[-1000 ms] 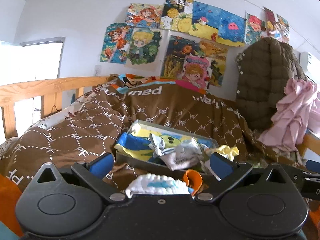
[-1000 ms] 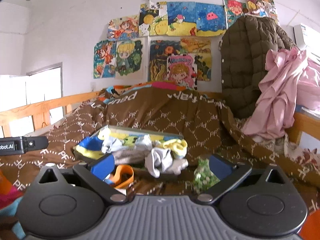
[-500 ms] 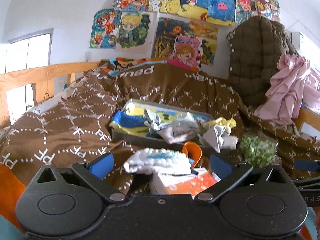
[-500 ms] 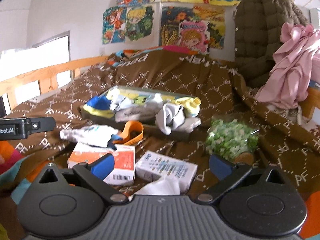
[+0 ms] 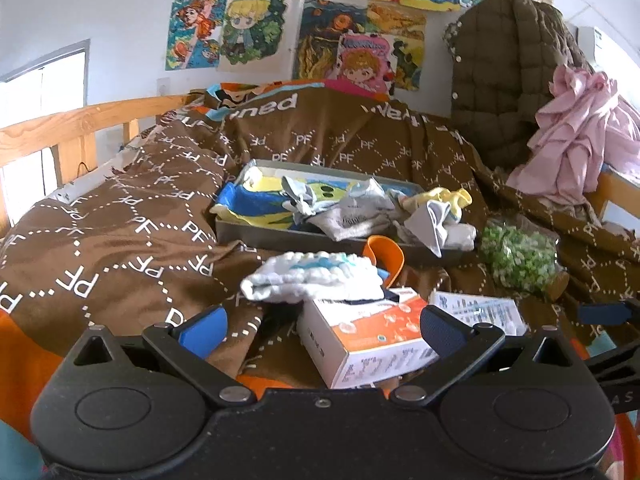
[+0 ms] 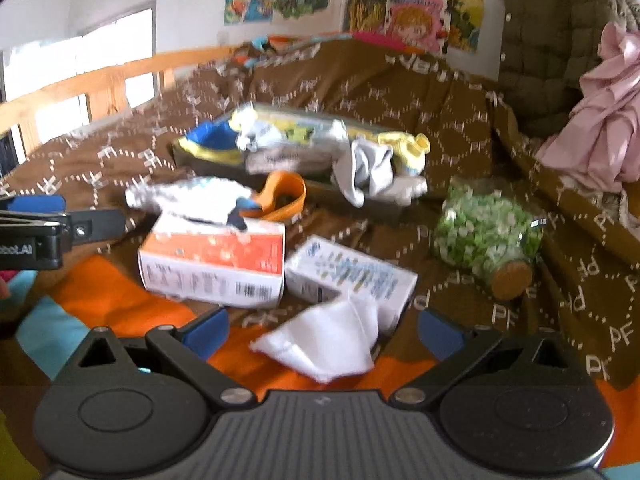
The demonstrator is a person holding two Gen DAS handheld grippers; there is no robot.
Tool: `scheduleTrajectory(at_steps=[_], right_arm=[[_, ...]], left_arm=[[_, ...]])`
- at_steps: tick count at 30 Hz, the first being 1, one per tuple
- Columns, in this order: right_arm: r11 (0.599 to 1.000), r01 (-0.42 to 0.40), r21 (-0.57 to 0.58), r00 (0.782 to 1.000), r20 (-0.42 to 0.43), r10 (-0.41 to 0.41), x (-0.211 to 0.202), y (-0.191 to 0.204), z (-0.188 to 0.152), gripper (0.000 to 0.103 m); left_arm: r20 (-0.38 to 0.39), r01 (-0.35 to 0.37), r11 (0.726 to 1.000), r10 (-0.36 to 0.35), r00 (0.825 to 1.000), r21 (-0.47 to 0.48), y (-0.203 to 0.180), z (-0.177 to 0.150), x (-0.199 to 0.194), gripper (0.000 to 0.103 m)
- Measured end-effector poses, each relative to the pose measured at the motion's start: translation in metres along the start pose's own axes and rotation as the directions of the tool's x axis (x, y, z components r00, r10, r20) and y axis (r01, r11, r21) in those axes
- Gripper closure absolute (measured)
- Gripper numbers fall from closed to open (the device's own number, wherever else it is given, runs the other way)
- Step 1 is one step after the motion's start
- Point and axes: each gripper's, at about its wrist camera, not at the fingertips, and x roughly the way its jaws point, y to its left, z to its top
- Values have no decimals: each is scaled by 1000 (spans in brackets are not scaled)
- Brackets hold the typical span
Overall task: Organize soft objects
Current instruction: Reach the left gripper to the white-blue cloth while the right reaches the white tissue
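A grey tray (image 5: 256, 232) on the brown bedspread holds several socks and cloths; a grey-white sock (image 5: 436, 224) hangs over its right end. A fluffy white and blue sock (image 5: 316, 278) lies on an orange and white box (image 5: 360, 336). My left gripper (image 5: 322, 326) is open and empty, just in front of that box. My right gripper (image 6: 322, 330) is open and empty, with a flat white cloth (image 6: 324, 344) lying between its fingers. The tray also shows in the right wrist view (image 6: 188, 158), as does the fluffy sock (image 6: 188, 198).
An orange ring (image 6: 282, 196), a white and blue box (image 6: 348, 276) and a green-filled bag with a cork end (image 6: 486, 232) lie on the bedspread. A wooden rail (image 5: 60, 128) runs on the left. A quilted jacket (image 5: 508, 76) and pink cloth (image 5: 572, 136) hang at right.
Both grippers have tilted down and pulled back from the tray, bringing the boxes and the white cloth into view. Both stay open and empty.
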Motion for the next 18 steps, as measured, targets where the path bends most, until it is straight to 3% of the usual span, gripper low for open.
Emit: scheduleTrajectory(at_steps=[9, 18], right_arm=[[1000, -8, 7, 998, -55, 9, 10, -1, -2, 0], [1000, -9, -1, 997, -73, 8, 20, 2, 0, 0]], left_arm=[[-45, -13, 1000, 14, 999, 15, 0, -6, 13, 1], [-39, -43, 999, 42, 998, -1, 3, -2, 19, 1]])
